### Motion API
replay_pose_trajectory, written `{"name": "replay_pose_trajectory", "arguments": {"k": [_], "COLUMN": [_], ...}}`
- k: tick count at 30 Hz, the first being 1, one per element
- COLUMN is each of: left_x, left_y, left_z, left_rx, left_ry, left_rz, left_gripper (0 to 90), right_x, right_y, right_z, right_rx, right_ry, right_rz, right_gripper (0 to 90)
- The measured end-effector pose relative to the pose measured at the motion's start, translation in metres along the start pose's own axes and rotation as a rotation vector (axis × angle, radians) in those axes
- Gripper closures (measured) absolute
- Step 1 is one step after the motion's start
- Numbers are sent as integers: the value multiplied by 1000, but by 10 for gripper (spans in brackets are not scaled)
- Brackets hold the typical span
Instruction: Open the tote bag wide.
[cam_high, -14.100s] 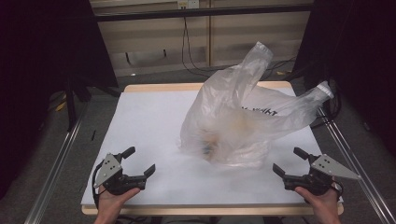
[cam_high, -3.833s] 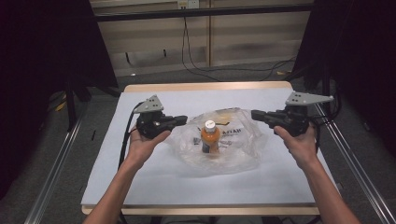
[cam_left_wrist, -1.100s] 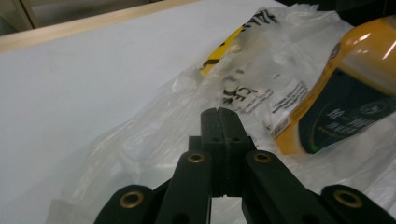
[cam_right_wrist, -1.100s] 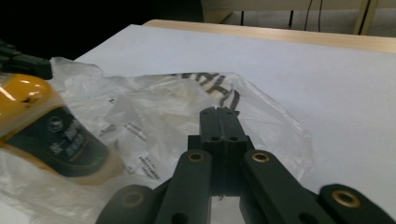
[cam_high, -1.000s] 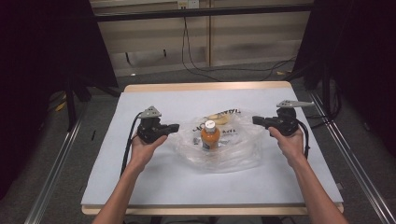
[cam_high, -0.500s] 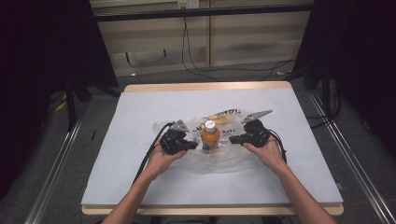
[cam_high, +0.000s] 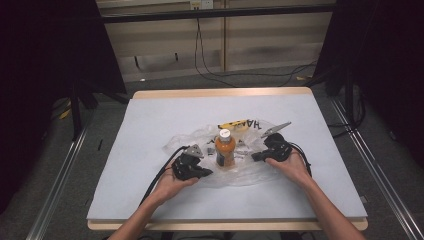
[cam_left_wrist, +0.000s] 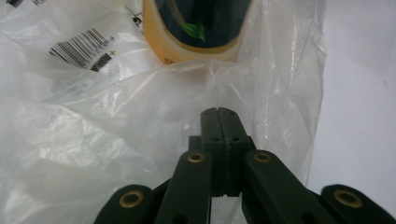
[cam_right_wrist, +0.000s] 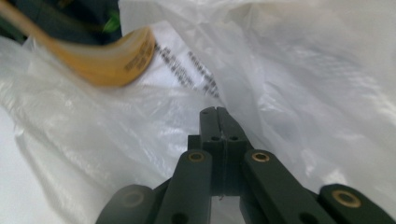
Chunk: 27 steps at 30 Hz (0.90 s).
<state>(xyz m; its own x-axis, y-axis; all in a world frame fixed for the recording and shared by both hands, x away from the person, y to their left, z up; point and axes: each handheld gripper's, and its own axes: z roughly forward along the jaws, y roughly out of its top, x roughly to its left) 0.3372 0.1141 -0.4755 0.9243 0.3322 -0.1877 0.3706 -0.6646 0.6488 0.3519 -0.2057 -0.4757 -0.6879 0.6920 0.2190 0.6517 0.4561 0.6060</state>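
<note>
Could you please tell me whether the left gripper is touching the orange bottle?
Apart: in the left gripper view, crumpled plastic bag lies between the shut left gripper and the orange bottle.

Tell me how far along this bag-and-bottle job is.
Done: the clear plastic bag lies flattened on the table, and the orange bottle stands upright on it, cap exposed. In hand: the left gripper and the right gripper sit low either side of the bottle, jaws closed against the film; whether they pinch it, I cannot tell. Left, as a guess: pulling the bag clear of the bottle.
</note>
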Motion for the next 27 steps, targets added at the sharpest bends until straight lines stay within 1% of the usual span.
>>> {"name": "replay_pose_trajectory", "arguments": {"k": [1, 2, 3, 4, 5, 6, 7, 8, 9, 10, 11, 12, 13, 14, 15, 16, 17, 18, 19, 20, 22, 24, 27], "left_x": [-3, -4, -5, -8, -11, -13, -16, -19, -18, -18, -16, -16, -17, -17, -18, -18, -17, -15, -13, -12, -10, -10, -9], "left_y": [-1, -4, -5, -6, -7, -8, -8, -8, -9, -9, -9, -9, -8, -9, -9, -8, -7, -6, -4, -2, 1, 2, 3], "left_z": [-2, -1, -3, -4, -3, -4, -5, -5, -5, -3, -4, -4, -4, -3, -3, -4, -5, -7, -9, -10, -13, -16, -22], "left_rx": [22, -12, 0, 6, -3, -3, 15, 24, 11, -10, 4, 4, 10, -7, -9, -13, -27, -32, -44, -65, -102, -133, -176], "left_ry": [26, -10, -16, 3, -7, -12, -6, 18, -12, -22, -25, -25, -11, -22, -23, -15, -19, -20, -14, -19, -19, -8, 2], "left_rz": [8, -6, 12, 16, 10, 33, 48, 46, 49, 35, 36, 43, 43, 47, 43, 39, 31, 32, 32, 18, 4, -14, -12], "left_gripper": [900, 900, 900, 900, 900, 900, 900, 900, 900, 900, 900, 900, 900, 900, 900, 900, 900, 900, 900, 900, 900, 900, 900], "right_x": [1, 2, 3, 4, 5, 7, 9, 11, 11, 12, 12, 12, 12, 13, 13, 14, 15, 15, 14, 14, 14, 15, 17], "right_y": [-2, -5, -8, -11, -13, -15, -17, -19, -21, -22, -22, -23, -23, -23, -23, -24, -23, -23, -22, -21, -17, -15, -15], "right_z": [-2, -4, -6, -8, -9, -11, -12, -14, -15, -16, -16, -16, -16, -16, -16, -16, -16, -16, -16, -17, -18, -20, -23], "right_rx": [5, 13, 10, 12, 16, 20, 25, 25, 17, 22, 19, 17, 16, 17, 15, 16, 12, 0, -24, -40, -82, -119, -165], "right_ry": [7, 14, 26, 34, 38, 43, 55, 61, 58, 56, 59, 60, 61, 59, 71, 75, 73, 68, 72, 69, 74, 79, 71], "right_rz": [-10, -12, -15, -15, -14, -23, -27, -24, -26, -28, -26, -32, -39, -33, -42, -41, -43, -48, -43, -36, -33, -38, -42], "right_gripper": [900, 900, 900, 900, 900, 900, 900, 900, 900, 900, 900, 900, 900, 900, 900, 900, 900, 900, 900, 900, 900, 900, 900]}}
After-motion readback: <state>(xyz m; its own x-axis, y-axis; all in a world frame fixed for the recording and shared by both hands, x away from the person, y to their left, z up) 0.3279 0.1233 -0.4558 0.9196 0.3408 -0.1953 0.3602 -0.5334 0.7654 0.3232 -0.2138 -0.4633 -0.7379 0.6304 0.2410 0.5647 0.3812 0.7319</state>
